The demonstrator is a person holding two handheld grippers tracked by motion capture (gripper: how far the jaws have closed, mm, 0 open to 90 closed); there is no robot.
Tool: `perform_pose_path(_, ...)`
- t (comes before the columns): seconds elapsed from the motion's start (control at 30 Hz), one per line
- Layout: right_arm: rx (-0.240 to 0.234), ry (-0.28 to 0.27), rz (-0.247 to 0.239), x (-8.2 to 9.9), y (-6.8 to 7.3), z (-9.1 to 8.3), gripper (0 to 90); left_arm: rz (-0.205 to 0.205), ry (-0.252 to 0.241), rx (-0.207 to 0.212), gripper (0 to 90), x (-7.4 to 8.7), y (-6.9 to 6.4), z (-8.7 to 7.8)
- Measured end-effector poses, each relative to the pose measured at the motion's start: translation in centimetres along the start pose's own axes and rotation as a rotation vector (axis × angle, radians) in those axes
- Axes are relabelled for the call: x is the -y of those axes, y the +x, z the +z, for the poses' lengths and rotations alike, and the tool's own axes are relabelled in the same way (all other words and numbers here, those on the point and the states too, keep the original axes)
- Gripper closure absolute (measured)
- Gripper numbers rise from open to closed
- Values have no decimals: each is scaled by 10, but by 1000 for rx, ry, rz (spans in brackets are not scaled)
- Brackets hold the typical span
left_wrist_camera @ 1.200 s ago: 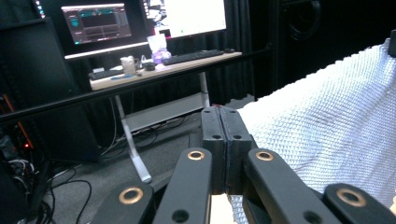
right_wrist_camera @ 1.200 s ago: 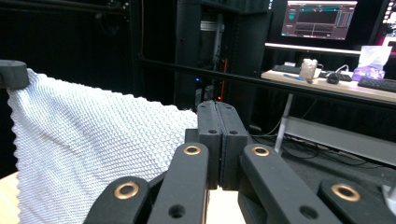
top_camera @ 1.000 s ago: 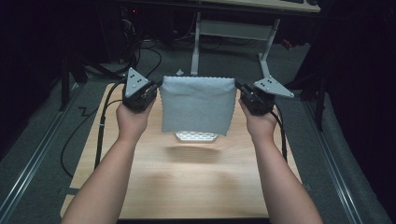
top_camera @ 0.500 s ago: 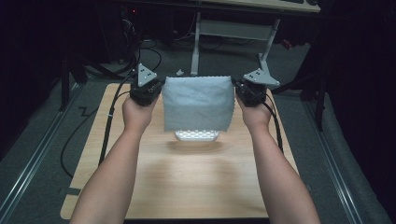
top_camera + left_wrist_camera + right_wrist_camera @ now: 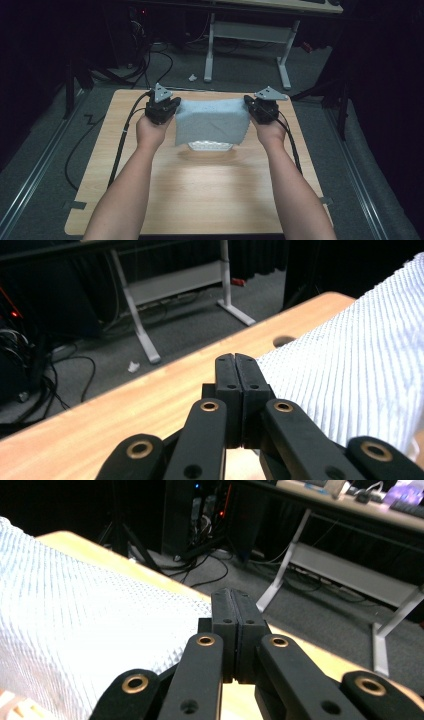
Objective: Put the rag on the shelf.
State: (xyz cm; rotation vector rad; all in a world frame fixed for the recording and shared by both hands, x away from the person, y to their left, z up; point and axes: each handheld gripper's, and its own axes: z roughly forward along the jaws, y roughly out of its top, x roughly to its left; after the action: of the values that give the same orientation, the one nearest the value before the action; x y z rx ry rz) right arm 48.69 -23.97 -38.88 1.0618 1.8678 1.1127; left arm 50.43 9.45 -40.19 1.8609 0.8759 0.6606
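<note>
A pale blue waffle-weave cloth [image 5: 212, 122] hangs spread between my two grippers over the far half of the wooden table [image 5: 200, 200]. My left gripper [image 5: 172, 107] is shut on the cloth's upper left corner. My right gripper [image 5: 250, 107] is shut on its upper right corner. In the left gripper view the black jaws [image 5: 235, 357] stand pressed together, with the cloth [image 5: 350, 375] running off to their right. In the right gripper view the jaws [image 5: 232, 594] are likewise together, the cloth [image 5: 65, 615] spreading to their left. A white ribbed object [image 5: 210, 146] peeks out under the cloth's lower edge, mostly hidden.
Beyond the table's far edge stands a desk frame with white legs [image 5: 285, 65] on grey carpet. Dark cables [image 5: 135, 60] lie on the floor at the back left. A black cable [image 5: 122, 140] trails from the left gripper along the table's left side. A round hole [image 5: 284, 340] marks the tabletop.
Both hands have sunk and moved toward the far edge with the cloth. The cloth's lower part now lies closer to the white object and the table.
</note>
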Motion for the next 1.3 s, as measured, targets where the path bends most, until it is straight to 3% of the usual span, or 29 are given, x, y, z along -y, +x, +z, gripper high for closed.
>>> perform_pose_path(0.17, -25, 24, 19, 18, 3, 4, 900, -15, 34, 41, 895, 18, -1, 5)
perform_pose_path(0.27, -46, 33, 57, 28, 2, 7, 900, -21, 51, 55, 895, 26, -1, 7)
perform_pose_path(0.5, -67, 50, 51, 43, 7, 11, 900, -44, 71, 90, 895, 37, -3, 10)
perform_pose_path(0.6, -76, 52, 46, 46, 11, 11, 900, -30, 85, 105, 895, 41, -7, 12)
perform_pose_path(0.8, -79, 51, 43, 53, 17, 10, 900, -53, 86, 121, 894, 53, -11, 13)
perform_pose_path(1.0, -82, 84, 40, 65, 18, 12, 900, -71, 102, 131, 893, 64, -11, 13)
perform_pose_path(1.3, -85, 106, 47, 79, 22, 16, 900, -78, 130, 143, 891, 75, -12, 16)
